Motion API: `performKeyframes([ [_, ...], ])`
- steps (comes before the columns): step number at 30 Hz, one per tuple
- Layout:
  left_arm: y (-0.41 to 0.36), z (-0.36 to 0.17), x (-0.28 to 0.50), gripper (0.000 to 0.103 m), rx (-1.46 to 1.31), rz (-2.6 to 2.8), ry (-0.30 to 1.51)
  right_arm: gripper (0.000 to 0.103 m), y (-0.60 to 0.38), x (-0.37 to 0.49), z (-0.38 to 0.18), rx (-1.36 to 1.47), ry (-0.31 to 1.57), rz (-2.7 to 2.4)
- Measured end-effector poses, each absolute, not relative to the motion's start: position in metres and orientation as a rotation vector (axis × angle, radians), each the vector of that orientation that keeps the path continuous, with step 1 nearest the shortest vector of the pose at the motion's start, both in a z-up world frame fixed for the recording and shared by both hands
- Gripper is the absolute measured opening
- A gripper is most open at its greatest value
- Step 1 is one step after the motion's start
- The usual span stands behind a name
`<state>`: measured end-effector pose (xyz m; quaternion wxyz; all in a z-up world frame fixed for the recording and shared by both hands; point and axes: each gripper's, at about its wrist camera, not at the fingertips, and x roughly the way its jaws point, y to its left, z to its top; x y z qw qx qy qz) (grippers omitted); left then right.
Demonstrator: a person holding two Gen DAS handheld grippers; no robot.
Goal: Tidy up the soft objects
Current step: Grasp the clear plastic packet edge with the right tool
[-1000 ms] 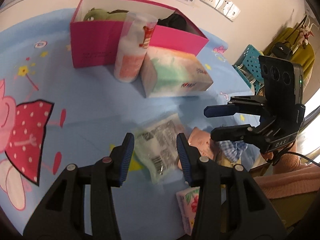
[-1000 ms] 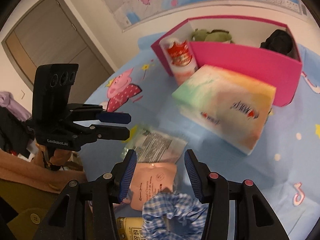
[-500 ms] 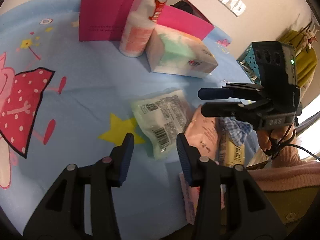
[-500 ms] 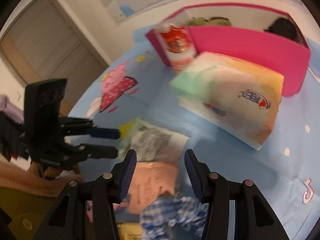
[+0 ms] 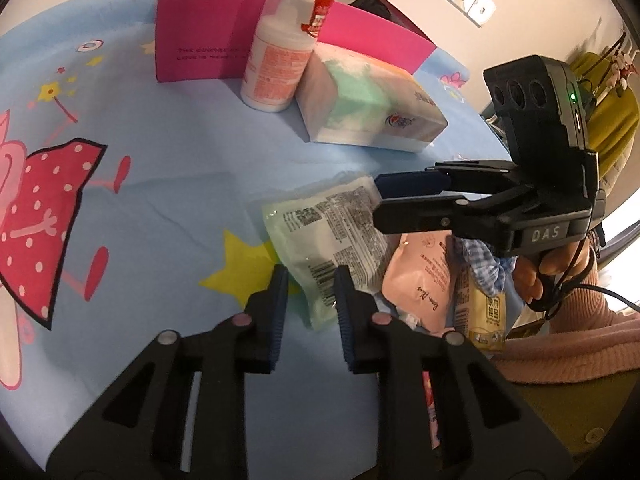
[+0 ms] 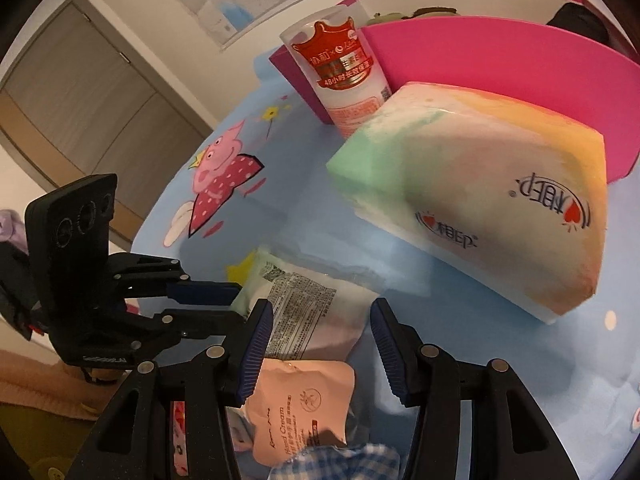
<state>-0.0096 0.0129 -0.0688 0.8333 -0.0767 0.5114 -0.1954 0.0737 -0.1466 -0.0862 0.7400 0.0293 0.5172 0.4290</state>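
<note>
My left tongs straddle the green packet's near corner, jaws apart, ready to pinch it. My right tongs hang open above it, near the table's front edge.

Your blue cartoon-print sheet carries a pink box, with bottle, tissue pack and sachets lying in front of it.

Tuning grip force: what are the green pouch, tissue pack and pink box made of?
Green pouch: thin glossy plastic film, wrinkled, glare patches. Tissue pack: soft printed plastic wrap, rounded edges, probably paper inside. Pink box: matte stiff card, flat walls, crisp edges.
</note>
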Motion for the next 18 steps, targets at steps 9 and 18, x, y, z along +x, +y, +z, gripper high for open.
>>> performKeyframes([
  [9,0.023,-0.07,0.0,0.026,-0.285,-0.453,1.09,0.023,-0.147,0.075,-0.084,0.176,1.112,0.987],
  [18,0.032,-0.064,0.009,0.046,-0.308,-0.471,1.064,0.012,-0.153,0.069,-0.052,0.141,0.999,1.048],
])
